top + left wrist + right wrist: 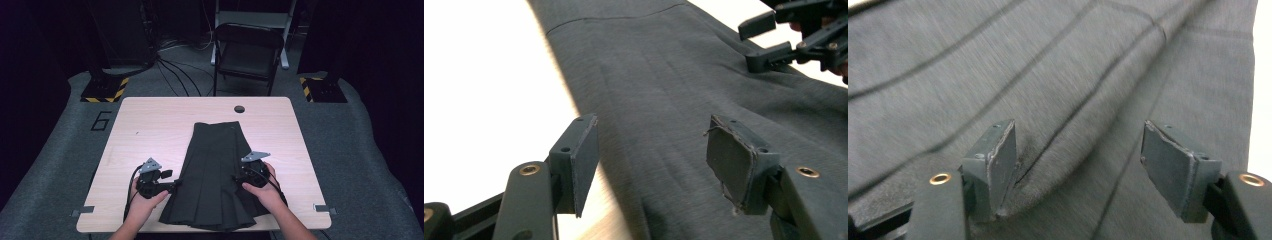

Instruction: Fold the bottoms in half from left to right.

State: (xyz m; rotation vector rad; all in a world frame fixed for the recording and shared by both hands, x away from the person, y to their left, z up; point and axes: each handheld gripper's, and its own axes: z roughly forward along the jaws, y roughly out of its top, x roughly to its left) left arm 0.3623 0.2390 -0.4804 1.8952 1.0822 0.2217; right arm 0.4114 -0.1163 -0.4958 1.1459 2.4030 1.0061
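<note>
Grasp approach: left gripper at nine o'clock and right gripper at three o'clock flanked the pleated skirt, jaws spread, empty; pinching both edges likely followed.

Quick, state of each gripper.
Left gripper: open over the skirt's left edge, holding nothing.
Right gripper: open, a fold between its jaws, not clamped.

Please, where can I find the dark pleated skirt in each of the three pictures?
High view: the skirt lies mid-table, hem toward the person.
Left gripper view: it runs from top centre down to the right.
Right gripper view: its pleats cover the frame behind both jaws.
Shared landmark: the skirt's edge against the pale table.
</note>
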